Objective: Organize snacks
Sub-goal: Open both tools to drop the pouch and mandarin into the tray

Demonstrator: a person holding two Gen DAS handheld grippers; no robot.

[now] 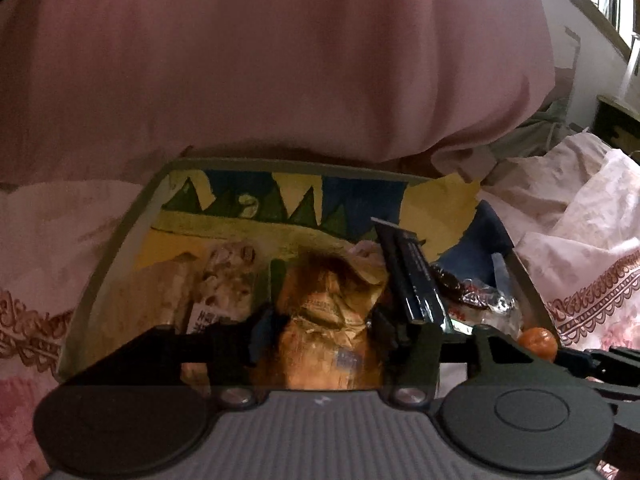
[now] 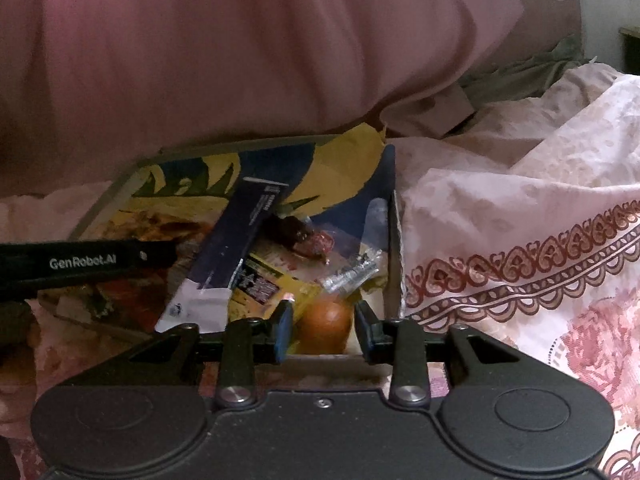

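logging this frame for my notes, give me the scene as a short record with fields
setting: bed with patterned sheet and pink pillow
container: shallow tray with colourful lining
contents: orange-brown crinkled packet, dark blue box, yellow packet, small orange fruit
left gripper: jaws either side of the crinkled packet, contact unclear
right gripper: jaws open around the fruit, gaps visible

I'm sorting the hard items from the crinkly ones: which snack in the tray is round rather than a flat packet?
The small orange fruit, between the right gripper fingers at the tray's near corner; the others are wrappers.
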